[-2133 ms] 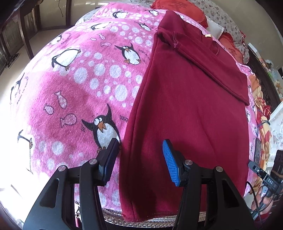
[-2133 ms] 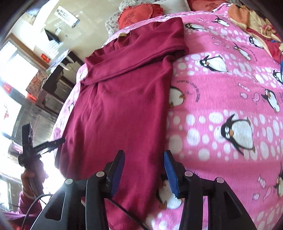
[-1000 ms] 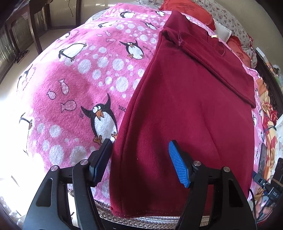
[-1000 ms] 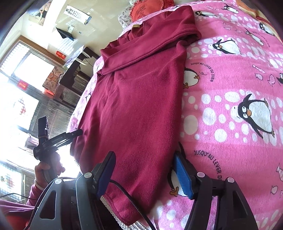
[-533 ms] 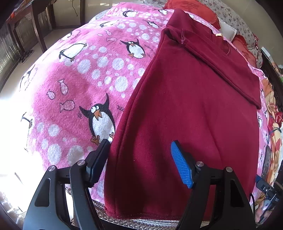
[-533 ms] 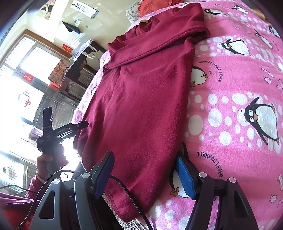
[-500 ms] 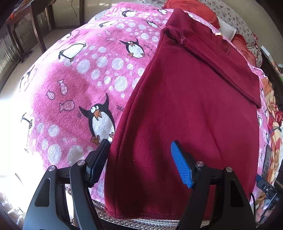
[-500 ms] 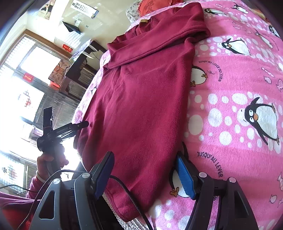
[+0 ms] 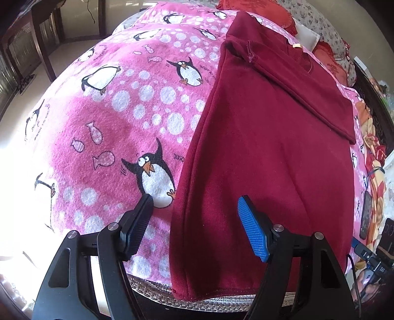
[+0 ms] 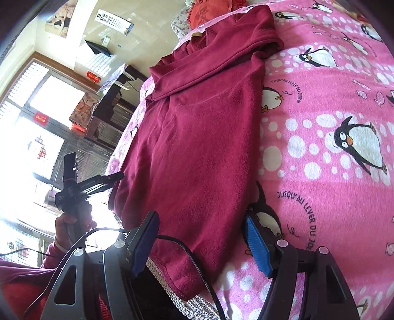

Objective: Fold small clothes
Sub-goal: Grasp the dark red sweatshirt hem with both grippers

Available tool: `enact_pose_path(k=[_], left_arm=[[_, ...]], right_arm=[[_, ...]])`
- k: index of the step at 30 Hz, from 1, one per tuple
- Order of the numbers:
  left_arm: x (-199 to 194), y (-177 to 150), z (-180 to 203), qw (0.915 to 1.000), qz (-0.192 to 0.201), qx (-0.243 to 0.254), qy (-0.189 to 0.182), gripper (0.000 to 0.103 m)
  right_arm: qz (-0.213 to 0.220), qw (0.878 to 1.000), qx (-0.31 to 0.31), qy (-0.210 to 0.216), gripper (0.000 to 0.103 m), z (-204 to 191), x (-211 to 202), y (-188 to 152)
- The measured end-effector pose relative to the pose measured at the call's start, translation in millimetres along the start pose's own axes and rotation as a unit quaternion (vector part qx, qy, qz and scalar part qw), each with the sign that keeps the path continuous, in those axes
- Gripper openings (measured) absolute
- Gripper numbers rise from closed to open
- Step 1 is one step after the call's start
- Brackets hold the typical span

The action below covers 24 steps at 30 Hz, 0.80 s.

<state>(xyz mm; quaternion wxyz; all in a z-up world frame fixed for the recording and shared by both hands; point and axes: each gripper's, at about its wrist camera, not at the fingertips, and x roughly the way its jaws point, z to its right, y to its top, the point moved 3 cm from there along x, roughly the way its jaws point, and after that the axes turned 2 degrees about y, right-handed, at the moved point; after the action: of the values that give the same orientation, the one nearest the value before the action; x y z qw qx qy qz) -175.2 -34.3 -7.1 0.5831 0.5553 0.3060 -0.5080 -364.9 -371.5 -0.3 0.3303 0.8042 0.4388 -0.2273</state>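
A dark red sweater (image 9: 266, 152) lies lengthwise on a pink penguin blanket (image 9: 118, 118), sleeves folded across its upper part. Its hem hangs at the near edge of the bed. My left gripper (image 9: 194, 211) is open and empty, straddling the sweater's left edge near the hem. My right gripper (image 10: 202, 226) is open and empty over the sweater's (image 10: 197, 137) right hem corner. The left gripper also shows in the right wrist view (image 10: 115, 178), by the hem's far corner.
Red cushions (image 9: 256, 9) and a floral pillow sit at the head of the bed. A phone (image 9: 365, 214) lies on the blanket's right side. A dark wooden table (image 9: 39, 32) stands on the floor at left. A window (image 10: 37, 118) and cabinet are beyond the bed.
Both grippers have drawn back toward the sweater's hem and opened wider. The sweater has not moved.
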Motion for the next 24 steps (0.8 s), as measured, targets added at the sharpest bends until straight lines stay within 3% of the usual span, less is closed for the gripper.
enact_pose_path(k=[20, 24], left_arm=[[-10, -11, -7, 0.9984, -0.024, -0.007, -0.051, 0.072], [-16, -14, -11, 0.9985, -0.032, 0.012, -0.042, 0.072]], right_arm=[[-0.025, 0.999, 0.015, 0.021, 0.067, 5, 5, 7], [-0.039, 0.998, 0.022, 0.034, 0.067, 6, -1, 5]])
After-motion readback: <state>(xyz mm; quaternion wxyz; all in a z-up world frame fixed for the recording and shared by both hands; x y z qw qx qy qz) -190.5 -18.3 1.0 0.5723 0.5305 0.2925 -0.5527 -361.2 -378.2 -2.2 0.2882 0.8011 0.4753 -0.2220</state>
